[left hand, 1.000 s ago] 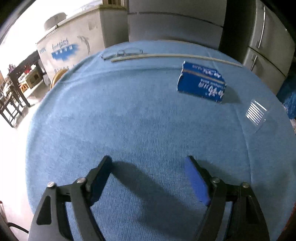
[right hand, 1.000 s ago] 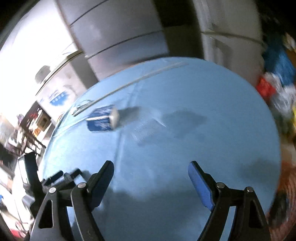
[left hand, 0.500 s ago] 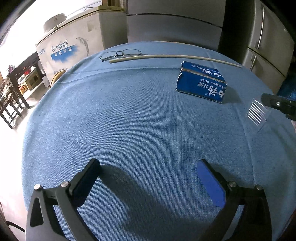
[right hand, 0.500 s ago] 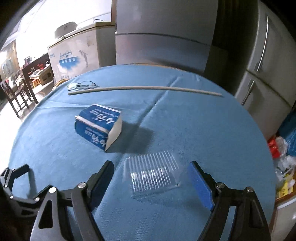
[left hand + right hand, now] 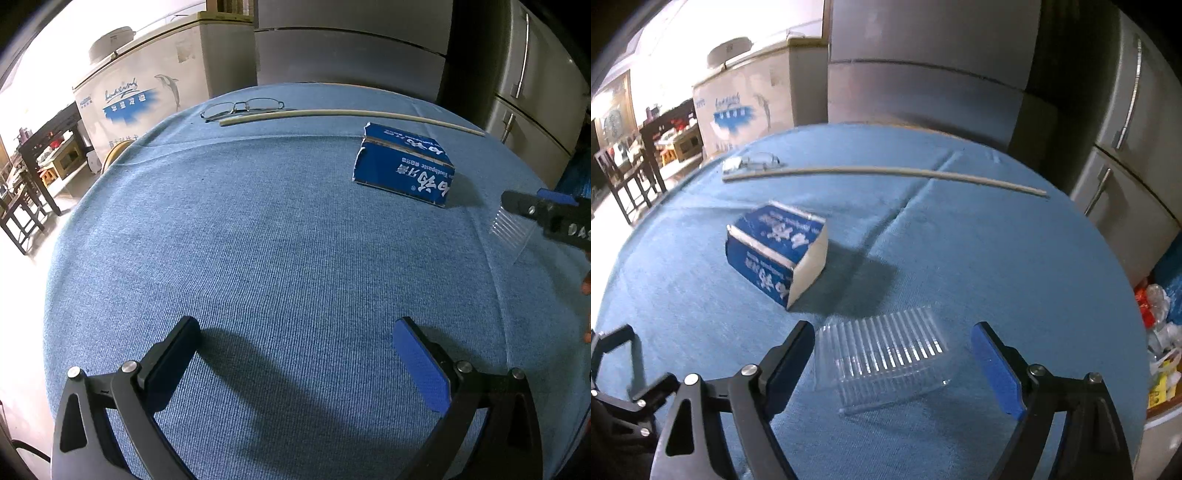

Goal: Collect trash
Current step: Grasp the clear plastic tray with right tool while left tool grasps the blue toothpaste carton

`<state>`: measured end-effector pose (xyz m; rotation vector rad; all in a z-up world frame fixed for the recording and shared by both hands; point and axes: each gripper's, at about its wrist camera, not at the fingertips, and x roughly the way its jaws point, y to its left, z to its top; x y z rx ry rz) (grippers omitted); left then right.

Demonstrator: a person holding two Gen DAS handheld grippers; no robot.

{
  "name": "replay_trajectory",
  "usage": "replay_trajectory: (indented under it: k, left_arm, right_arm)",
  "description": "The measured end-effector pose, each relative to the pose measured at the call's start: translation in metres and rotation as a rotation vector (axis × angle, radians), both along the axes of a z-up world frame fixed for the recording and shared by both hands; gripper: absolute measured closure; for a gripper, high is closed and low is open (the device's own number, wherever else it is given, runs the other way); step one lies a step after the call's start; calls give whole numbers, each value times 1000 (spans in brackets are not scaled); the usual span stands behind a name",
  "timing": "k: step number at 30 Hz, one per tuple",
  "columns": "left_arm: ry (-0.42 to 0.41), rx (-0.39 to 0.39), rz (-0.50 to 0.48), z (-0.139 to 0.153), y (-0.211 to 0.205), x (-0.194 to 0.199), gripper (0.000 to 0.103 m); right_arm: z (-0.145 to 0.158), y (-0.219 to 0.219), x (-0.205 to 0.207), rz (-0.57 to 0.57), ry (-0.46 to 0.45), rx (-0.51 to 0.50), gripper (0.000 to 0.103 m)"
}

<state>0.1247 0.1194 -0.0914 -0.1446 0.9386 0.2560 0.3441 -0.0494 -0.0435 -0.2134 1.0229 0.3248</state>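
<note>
A clear ribbed plastic tray [image 5: 882, 365] lies on the blue tablecloth between the open fingers of my right gripper [image 5: 892, 356], which straddles it without touching. A blue toothpaste box [image 5: 777, 249] lies just beyond it to the left. In the left wrist view the box [image 5: 404, 166] is at the far right, and the tray [image 5: 511, 230] is partly hidden by the right gripper's fingers [image 5: 546, 208]. My left gripper [image 5: 295, 350] is open and empty over bare cloth near the table's front.
A long pale stick [image 5: 347, 116] and a pair of glasses [image 5: 242, 109] lie at the table's far edge [image 5: 332, 85]. Refrigerators [image 5: 1126, 140] and a chest freezer [image 5: 144, 99] stand behind. Bags of rubbish [image 5: 1161, 332] lie off the right edge.
My right gripper has swung round and moved forward until the clear tray lies between its fingers. It now reaches into the left wrist view. My left gripper has opened wider.
</note>
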Motion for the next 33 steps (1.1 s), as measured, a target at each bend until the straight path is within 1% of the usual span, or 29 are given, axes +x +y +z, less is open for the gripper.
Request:
replay_trajectory:
  k: [2,4,5,7,11,15,17,19,20,23,26,29,31,33]
  left_arm:
    - [0,0,0,0,0,0,0]
    - [0,0,0,0,0,0,0]
    - [0,0,0,0,1,0,0]
    - [0,0,0,0,0,0,0]
    - [0,1,0,0,0,0,0]
    - [0,2,4,1,-1,0,0]
    - [-5,-11,-22,3,-4,5,0]
    - [-31,-5,-70,11,-16,13,0]
    - [-44,5,-109,16,-24,21,0]
    - [-44,30,-206,23,-44,50,0]
    - [-60,70,-236,25,-55,77,0]
    - [-71,78,-244,25,-60,103,0]
    - [-61,88,-245,23,-60,115,0]
    - [-70,87,-240,21,-60,124,0]
  right_arm:
    - [-11,2,3,1,37,-3,14]
    - [-17,-3,5,-27,70,35,16]
    - [-18,-6,5,-41,73,54,17]
    - [-15,-12,3,-75,74,83,17]
    - [-5,-22,-7,-102,49,115,17]
    - [6,-40,-29,-140,30,169,17]
    - [7,-49,-40,-161,36,196,17]
    - [5,-59,-52,-185,48,213,17]
    - [3,-64,-57,-196,59,222,17]
    - [-1,-78,-73,-219,71,247,17]
    - [1,-82,-82,-225,70,254,17]
    - [0,-85,-87,-228,70,267,17]
    - [-1,-86,-88,-232,71,278,17]
    - [-1,-87,-89,-231,73,285,17]
